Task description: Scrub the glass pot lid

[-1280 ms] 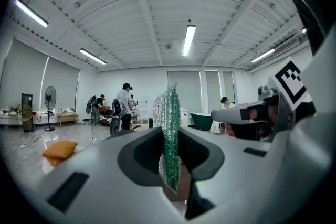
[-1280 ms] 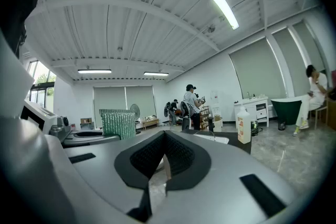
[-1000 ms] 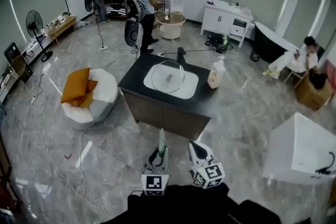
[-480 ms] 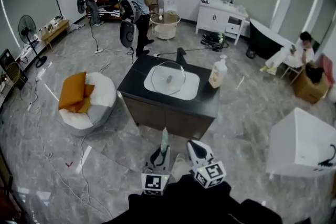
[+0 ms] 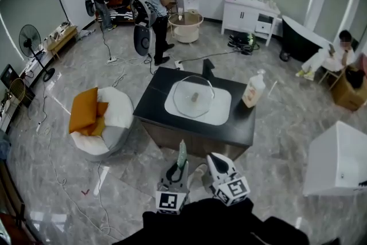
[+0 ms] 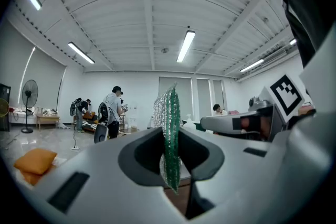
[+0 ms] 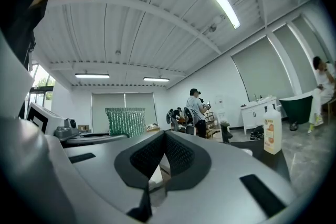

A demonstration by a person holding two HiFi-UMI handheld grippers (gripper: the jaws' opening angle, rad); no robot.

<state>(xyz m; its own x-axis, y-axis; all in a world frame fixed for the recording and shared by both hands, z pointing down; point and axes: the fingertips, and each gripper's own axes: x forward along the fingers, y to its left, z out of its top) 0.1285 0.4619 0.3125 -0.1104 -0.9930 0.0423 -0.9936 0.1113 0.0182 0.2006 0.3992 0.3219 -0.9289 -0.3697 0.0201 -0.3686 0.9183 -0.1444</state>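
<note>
The glass pot lid lies over the white basin of a black-topped cabinet, well ahead of both grippers. My left gripper is shut on a green scrub sponge, which stands upright between the jaws; in the left gripper view the sponge sticks up out of the left gripper. My right gripper is beside it, shut on nothing. The right gripper view shows its closed jaws and the sponge to the left.
A soap bottle stands on the counter's right end, and a black faucet at its back. A beanbag with an orange cushion sits left of the cabinet, a white box at the right. Cables cross the floor; people stand behind.
The cabinet and lid have drawn nearer and lower in the head view. Both grippers keep their pose, the left still holding the sponge.
</note>
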